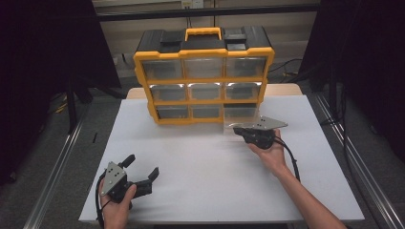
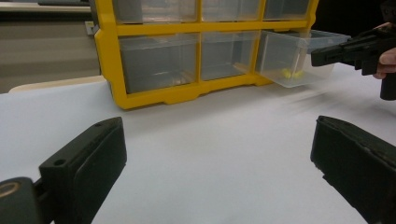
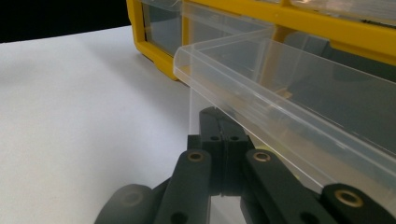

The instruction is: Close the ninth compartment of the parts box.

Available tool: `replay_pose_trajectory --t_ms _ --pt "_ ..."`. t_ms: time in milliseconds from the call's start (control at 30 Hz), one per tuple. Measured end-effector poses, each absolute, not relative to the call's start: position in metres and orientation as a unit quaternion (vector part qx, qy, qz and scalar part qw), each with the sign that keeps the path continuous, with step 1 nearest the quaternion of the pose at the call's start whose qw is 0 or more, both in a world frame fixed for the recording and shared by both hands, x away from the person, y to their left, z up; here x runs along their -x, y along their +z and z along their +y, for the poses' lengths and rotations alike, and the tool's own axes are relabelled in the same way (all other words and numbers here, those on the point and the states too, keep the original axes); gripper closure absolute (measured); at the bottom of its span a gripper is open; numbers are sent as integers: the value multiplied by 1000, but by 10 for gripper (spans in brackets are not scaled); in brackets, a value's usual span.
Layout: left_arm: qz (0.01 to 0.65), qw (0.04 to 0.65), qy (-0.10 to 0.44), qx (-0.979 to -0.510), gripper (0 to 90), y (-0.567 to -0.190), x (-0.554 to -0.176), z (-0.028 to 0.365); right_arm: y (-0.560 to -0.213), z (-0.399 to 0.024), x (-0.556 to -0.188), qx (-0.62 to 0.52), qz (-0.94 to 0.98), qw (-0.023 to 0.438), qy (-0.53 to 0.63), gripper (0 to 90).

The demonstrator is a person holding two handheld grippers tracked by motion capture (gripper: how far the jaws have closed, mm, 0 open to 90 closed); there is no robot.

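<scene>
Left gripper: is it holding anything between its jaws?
No. In the left gripper view the left gripper has its jaws spread wide, with just the white table between them.

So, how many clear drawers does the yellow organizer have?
9, in three rows of three. Top row, middle row and bottom row sit in the organizer. The bottom right drawer is pulled out, and the right gripper is at its front.
</scene>
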State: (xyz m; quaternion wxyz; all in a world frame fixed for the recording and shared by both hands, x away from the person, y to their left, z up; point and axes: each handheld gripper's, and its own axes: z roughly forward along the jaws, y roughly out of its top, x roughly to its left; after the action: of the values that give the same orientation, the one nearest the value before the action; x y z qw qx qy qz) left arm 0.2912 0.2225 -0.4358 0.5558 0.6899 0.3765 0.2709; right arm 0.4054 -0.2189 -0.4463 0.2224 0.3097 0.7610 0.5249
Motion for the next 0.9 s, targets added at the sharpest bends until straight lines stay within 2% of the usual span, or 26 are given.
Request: replay_pose_trajectory --t_ms 900 --pt "376 557 269 -690 36 -436 -292 223 -446 -221 -415 -319 757 236 519 900"
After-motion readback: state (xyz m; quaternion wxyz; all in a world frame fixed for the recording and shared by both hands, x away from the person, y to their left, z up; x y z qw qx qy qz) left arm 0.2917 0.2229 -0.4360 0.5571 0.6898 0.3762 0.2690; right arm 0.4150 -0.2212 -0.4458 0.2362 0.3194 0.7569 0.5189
